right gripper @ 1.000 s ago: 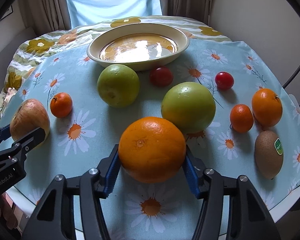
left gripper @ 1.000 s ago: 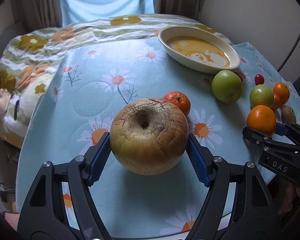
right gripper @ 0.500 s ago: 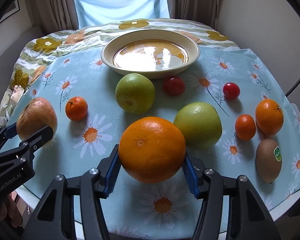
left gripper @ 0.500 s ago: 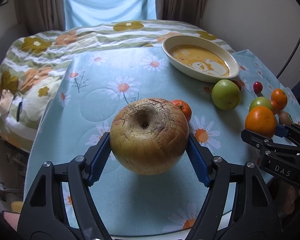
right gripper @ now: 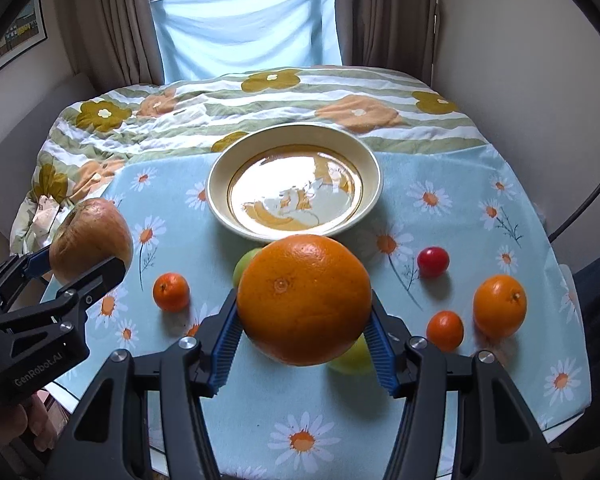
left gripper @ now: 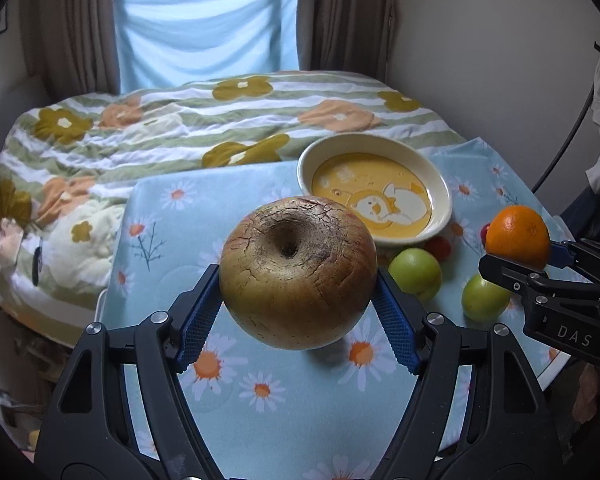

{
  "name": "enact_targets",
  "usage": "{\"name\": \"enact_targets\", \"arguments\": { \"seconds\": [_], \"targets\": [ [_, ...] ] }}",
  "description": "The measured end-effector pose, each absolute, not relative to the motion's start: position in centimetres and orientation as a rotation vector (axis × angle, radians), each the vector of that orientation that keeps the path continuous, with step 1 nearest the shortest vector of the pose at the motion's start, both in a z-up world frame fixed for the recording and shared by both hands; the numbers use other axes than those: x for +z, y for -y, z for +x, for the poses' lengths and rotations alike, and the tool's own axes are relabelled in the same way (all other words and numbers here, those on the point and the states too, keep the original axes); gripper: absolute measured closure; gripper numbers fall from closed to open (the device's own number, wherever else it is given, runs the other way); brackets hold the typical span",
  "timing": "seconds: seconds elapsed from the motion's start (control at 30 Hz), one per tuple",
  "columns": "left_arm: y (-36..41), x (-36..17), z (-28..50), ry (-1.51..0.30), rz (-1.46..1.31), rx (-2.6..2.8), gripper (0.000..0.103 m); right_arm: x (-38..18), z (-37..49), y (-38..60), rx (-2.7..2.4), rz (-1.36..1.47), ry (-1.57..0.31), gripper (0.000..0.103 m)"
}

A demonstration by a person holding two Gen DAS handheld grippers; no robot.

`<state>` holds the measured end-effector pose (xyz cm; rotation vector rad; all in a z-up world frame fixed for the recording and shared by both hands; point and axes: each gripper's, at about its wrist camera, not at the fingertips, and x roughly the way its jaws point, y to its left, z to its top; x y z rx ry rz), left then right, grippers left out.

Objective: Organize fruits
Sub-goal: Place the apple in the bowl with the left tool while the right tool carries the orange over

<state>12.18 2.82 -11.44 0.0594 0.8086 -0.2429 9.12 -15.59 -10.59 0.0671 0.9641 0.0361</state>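
Note:
My left gripper (left gripper: 298,312) is shut on a large brownish cracked apple (left gripper: 298,272) and holds it up above the table; the apple also shows at the left of the right wrist view (right gripper: 90,238). My right gripper (right gripper: 304,344) is shut on a big orange (right gripper: 304,300), lifted above the table; it shows at the right of the left wrist view (left gripper: 518,236). A cream bowl (right gripper: 220,184) with a yellow cartoon inside stands at the far side of the table, beyond both fruits (left gripper: 440,184).
On the daisy tablecloth (right gripper: 460,208) lie two green apples (left gripper: 416,274) (left gripper: 484,298), a red cherry tomato (right gripper: 433,262), a medium orange (right gripper: 499,306) and two small tangerines (right gripper: 171,292) (right gripper: 445,330). A flowered quilt (right gripper: 220,108) lies behind the table.
Both grippers have risen from the table with their fruits, the apple and the orange, and the views now look down from higher up toward the bowl.

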Motion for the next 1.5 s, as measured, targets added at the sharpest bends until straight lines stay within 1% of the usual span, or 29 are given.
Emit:
{"name": "enact_targets", "arguments": {
  "seconds": [0.2, 0.4, 0.57, 0.8, 0.97, 1.23, 1.3, 1.33, 1.37, 1.5],
  "targets": [
    [-0.7, -9.9, 16.8, -0.784, 0.042, -0.241, 0.024, -8.9, 12.9, 17.5, 0.051, 0.043, -0.929, 0.050],
    [2.1, -10.2, 21.8, -0.787, 0.061, -0.249, 0.024, -8.9, 17.0, 19.6, 0.069, 0.052, -0.932, 0.050],
    [4.3, -11.6, 25.8, -0.818, 0.078, -0.254, 0.024, -9.7, 20.4, 21.1, 0.082, 0.063, -0.945, 0.050],
    [7.2, -14.9, 29.7, -0.884, 0.117, -0.283, 0.024, -11.0, 23.7, 22.7, 0.092, 0.066, -0.967, 0.050],
    [8.6, -16.7, 31.2, -0.922, 0.152, -0.296, 0.024, -11.9, 25.3, 23.6, 0.086, 0.076, -0.990, 0.050],
    [10.0, -17.9, 31.9, -0.934, 0.227, -0.321, 0.023, -12.3, 26.3, 25.2, 0.063, 0.129, -1.008, 0.050],
    [9.9, -17.8, 31.8, -0.923, 0.226, -0.320, 0.020, -12.1, 26.4, 25.6, 0.049, 0.141, -1.006, 0.050],
    [9.8, -17.4, 31.6, -0.902, 0.226, -0.315, 0.008, -12.0, 26.4, 25.7, 0.043, 0.141, -1.003, 0.050],
    [9.6, -16.8, 31.5, -0.881, 0.222, -0.313, 0.000, -11.9, 26.4, 25.8, 0.038, 0.140, -1.001, 0.050],
    [8.8, -15.4, 31.4, -0.851, 0.199, -0.316, 0.000, -11.3, 26.2, 25.9, 0.032, 0.133, -0.991, 0.050]
  ]
}}
